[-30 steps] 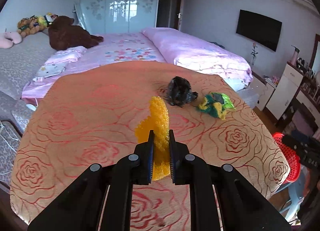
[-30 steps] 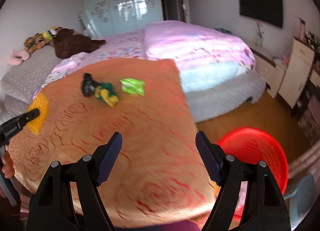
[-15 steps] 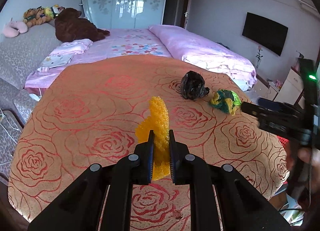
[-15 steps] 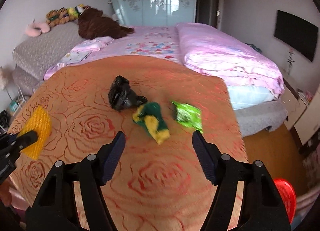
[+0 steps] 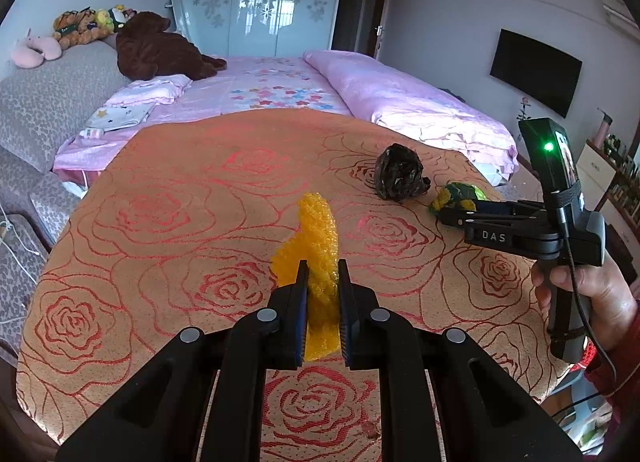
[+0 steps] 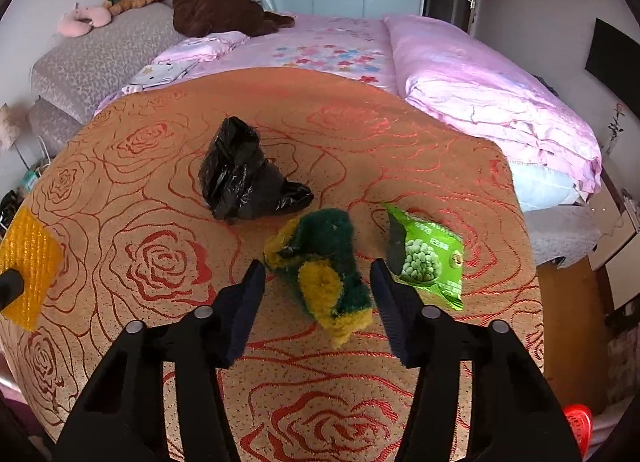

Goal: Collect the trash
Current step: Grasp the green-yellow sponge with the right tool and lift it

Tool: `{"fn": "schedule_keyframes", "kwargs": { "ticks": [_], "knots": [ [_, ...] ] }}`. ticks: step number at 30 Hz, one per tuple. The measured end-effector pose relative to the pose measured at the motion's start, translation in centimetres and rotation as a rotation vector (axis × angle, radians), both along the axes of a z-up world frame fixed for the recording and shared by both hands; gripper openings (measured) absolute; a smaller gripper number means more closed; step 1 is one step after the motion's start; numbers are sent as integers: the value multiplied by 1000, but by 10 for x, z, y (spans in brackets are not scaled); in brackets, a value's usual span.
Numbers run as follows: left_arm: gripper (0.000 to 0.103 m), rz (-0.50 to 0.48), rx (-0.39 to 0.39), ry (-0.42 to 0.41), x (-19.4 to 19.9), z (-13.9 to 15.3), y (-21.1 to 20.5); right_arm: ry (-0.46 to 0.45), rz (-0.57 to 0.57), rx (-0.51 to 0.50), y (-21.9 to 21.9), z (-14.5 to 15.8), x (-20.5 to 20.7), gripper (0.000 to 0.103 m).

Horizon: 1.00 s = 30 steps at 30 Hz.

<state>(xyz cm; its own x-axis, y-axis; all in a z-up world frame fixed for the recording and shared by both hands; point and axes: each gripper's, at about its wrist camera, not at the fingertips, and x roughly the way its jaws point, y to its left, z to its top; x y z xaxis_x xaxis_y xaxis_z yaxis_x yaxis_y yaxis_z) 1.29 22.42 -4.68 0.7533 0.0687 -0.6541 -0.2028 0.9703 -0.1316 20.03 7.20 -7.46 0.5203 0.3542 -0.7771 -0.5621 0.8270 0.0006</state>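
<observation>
My left gripper [image 5: 323,274] is shut on a yellow foam net [image 5: 319,238], held just above the orange rose-patterned tablecloth [image 5: 180,222]. That yellow foam net [image 6: 28,258] also shows at the left edge of the right wrist view. My right gripper [image 6: 318,274] hovers over a green and yellow fuzzy rag [image 6: 324,266]; its jaws are closing, the rag lies between them and the pads stand clear of it. A crumpled black plastic bag [image 6: 240,178] lies behind the rag, and a green snack packet [image 6: 428,258] lies to its right. The black bag [image 5: 400,178] and the rag [image 5: 456,198] also appear in the left wrist view.
A hand [image 5: 588,294] holds the right gripper's handle at the table's right side. A red basket [image 6: 578,422] stands on the floor off the table's near right corner. Behind the table is a bed with pink bedding [image 6: 480,74] and a brown plush bear [image 6: 216,6].
My right gripper swung left from the table's right edge and the red basket to over the green and yellow rag, and its jaws narrowed. The left gripper kept its hold on the yellow foam net.
</observation>
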Motion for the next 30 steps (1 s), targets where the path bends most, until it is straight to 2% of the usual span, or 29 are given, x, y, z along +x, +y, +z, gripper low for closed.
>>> {"fn": "schedule_keyframes", "kwargs": {
  "ticks": [7, 10, 15, 22, 30],
  "knots": [
    [12, -8, 11, 5, 1, 0, -4, 17, 4, 23, 3, -2, -2, 33],
    [12, -10, 13, 6, 0, 0, -6, 16, 1, 19, 2, -2, -7, 30],
    [12, -15, 14, 10, 0, -2, -9, 22, -13, 54, -7, 2, -21, 29],
    [12, -22, 21, 17, 1, -4, -15, -22, -13, 79, -20, 13, -62, 29],
    [12, -32, 29, 18, 1, -4, -22, -55, -96, 125, -47, 28, -93, 29]
  ]
}}
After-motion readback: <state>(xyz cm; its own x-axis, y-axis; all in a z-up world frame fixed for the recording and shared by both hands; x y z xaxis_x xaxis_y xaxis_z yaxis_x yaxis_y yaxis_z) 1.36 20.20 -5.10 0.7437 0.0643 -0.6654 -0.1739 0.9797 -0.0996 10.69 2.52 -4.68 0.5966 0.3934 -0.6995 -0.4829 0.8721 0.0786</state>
